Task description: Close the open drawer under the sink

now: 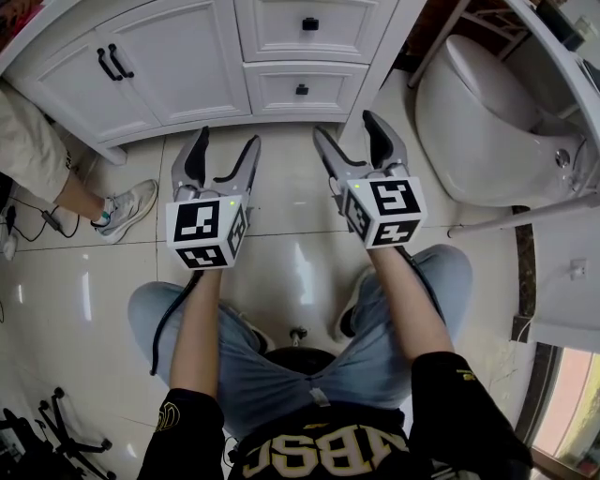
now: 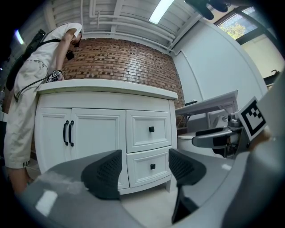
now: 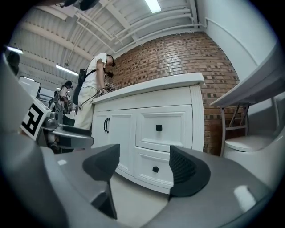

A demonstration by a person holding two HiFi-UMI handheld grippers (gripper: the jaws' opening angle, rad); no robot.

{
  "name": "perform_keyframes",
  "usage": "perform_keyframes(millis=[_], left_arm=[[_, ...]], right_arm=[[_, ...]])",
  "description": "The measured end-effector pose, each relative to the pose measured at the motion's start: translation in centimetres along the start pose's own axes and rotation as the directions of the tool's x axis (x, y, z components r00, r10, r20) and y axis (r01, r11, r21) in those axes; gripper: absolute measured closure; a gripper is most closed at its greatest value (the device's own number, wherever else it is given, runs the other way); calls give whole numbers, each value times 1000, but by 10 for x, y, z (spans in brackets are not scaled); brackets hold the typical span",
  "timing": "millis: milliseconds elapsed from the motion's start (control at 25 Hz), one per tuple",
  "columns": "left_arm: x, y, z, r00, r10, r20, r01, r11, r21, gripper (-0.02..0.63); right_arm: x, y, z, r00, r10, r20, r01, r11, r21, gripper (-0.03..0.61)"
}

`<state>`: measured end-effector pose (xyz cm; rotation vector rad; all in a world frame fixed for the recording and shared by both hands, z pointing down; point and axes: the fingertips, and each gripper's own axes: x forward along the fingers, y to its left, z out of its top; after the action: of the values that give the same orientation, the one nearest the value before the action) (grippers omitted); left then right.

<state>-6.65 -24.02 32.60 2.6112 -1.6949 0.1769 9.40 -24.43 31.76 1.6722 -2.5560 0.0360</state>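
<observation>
The white vanity cabinet [image 1: 187, 56] stands ahead of me, with two stacked drawers on its right side. The upper drawer [image 1: 309, 23] and the lower drawer [image 1: 281, 90] each carry a small black knob, and both fronts look flush with the cabinet. My left gripper [image 1: 228, 139] hovers over the floor tiles short of the cabinet, jaws open and empty. My right gripper [image 1: 344, 124] is level beside it, also open with nothing between its fingers. In the left gripper view the lower drawer [image 2: 142, 159] shows between the open jaws; in the right gripper view it [image 3: 149, 165] does too.
A white toilet [image 1: 478, 112] stands to the right of the cabinet. A person [image 2: 35, 67] stands at the cabinet's left end, one shoe [image 1: 127, 208] on the tiles near my left gripper. Double doors with black handles [image 1: 112, 61] fill the cabinet's left part.
</observation>
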Motion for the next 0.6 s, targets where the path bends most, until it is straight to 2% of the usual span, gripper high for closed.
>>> perform_keyframes(millis=[200,600], left_arm=[[-1,10,4,1000,28,12,-27,999,-23,282],[-3,13,6,1000,28,15,-27,999,-30,282]], right_arm=[[-2,-1,-6,1000,-7,-19,6,1000,-30,233],[3,7,-11,999,6,-39,-7,1000,-26,233]])
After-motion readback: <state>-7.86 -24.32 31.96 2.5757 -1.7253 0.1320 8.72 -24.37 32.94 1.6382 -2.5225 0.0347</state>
